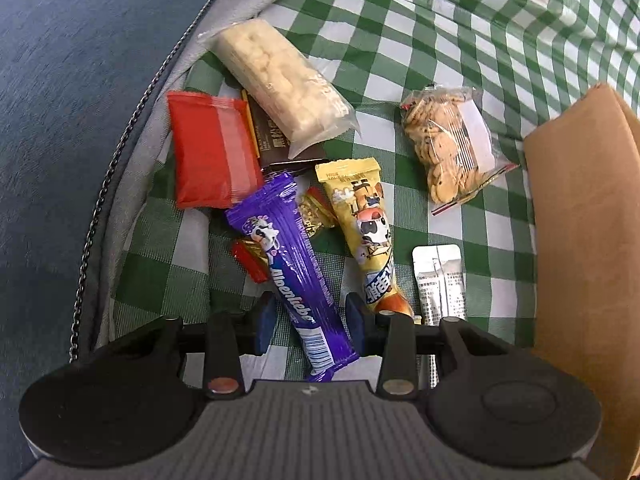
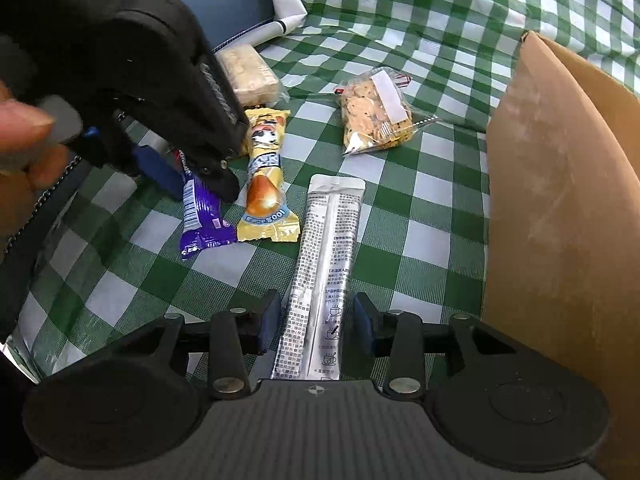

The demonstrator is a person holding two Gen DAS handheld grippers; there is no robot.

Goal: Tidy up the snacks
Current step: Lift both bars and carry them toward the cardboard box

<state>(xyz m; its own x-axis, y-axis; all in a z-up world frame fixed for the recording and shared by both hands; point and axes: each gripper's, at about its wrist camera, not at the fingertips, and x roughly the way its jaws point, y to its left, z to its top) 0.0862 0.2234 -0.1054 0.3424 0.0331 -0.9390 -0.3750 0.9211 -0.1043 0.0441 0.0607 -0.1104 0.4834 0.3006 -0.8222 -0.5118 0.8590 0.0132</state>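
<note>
On the checked cloth (image 1: pixel 400 20), left gripper (image 1: pixel 310 316) straddles the purple bar (image 1: pixel 296 280), right gripper (image 2: pixel 316 320) the silver sachet (image 2: pixel 324 264); both jaws apart, cardboard box (image 2: pixel 560 200) close beside.

Looks like a home setting, prob. a living room or dining spot. Main clue: a green-and-white checked cloth (image 1: pixel 460 32) spread out picnic-style, creased, w/ packaged snacks loose on it. Along the cloth's left edge there's blue upholstery (image 1: pixel 72 80), sofa- or chair-like fabric, w/ a grey bag (image 1: pixel 132 168) and its chain strap between the two. At the cloth's right edge stands a brown cardboard box (image 2: pixel 560 200). No lab or shop fittings in view.
</note>
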